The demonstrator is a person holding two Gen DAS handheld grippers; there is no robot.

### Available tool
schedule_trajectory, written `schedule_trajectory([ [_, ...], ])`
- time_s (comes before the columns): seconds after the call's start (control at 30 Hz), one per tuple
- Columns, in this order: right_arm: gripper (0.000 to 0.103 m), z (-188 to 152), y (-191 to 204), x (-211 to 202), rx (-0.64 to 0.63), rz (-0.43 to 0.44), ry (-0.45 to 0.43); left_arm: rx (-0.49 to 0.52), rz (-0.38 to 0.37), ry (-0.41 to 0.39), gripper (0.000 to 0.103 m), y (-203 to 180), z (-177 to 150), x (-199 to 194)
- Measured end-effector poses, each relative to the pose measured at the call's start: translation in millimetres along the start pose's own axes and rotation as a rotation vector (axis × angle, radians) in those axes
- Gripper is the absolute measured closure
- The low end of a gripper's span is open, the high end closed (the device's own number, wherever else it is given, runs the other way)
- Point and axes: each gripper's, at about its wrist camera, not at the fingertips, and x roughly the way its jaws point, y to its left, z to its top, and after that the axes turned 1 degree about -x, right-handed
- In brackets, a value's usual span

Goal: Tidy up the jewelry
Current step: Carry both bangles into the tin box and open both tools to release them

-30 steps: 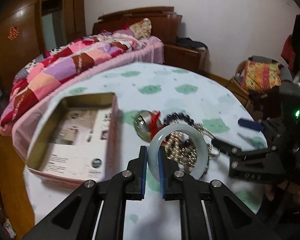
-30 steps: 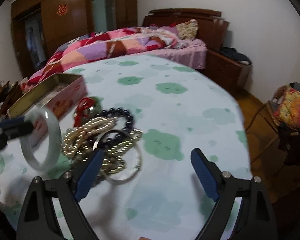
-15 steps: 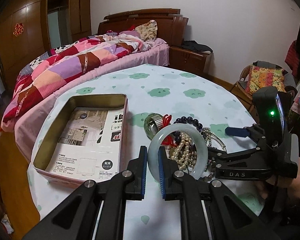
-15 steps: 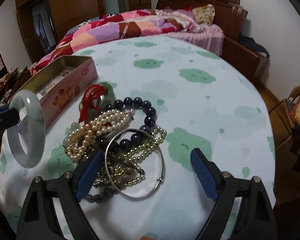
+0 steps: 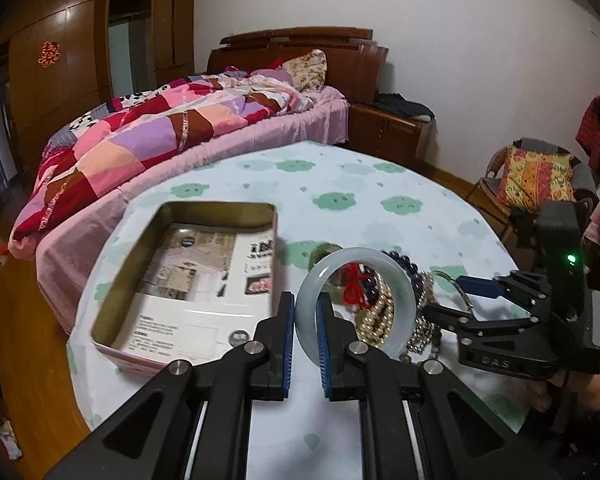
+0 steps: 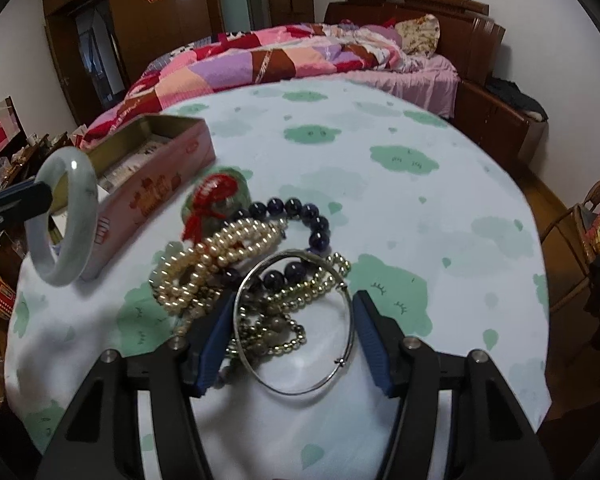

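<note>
The pale jade bangle [image 5: 354,304] was held upright by the left gripper [image 5: 305,322], whose blue pads were clamped on the near part of the ring; the ring was kept clear of the tablecloth, presumably so that it could be carried across to the open tin box [image 5: 188,280]. In the right wrist view the bangle [image 6: 66,216] was seen hanging just in front of the box's near end, not yet over its opening.

The box had been set near the left edge of the round table [image 6: 440,208], its bottom lined with a printed sheet and no jewelry visible in it.

The rest of the jewelry was heaped toward the near edge of the table, just beside the box: a pearl strand [image 6: 216,252], a dark bead bracelet [image 6: 300,216], a green pendant with a red tassel [image 6: 214,198], gold-coloured bead chains and, on top, a thin silver bangle [image 6: 296,320].

The right gripper [image 6: 294,334] had just been closing, and its jaws were placed either side of the silver bangle, close to the wire but apparently not yet pressing on it, so that piece was judged to be the next one meant for the box.
</note>
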Motion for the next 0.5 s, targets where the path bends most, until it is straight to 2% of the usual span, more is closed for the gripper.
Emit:
schedule_trajectory([
  [0.23, 0.042, 15, 12, -8, -0.037, 0.003, -0.039, -0.054, 0.046, 0.009, 0.093, 28, 9, 3],
  [0.5, 0.042, 55, 37, 12, -0.099, 0.026, -0.059, -0.085, 0.112, 0.032, 0.093, 71, 35, 25],
])
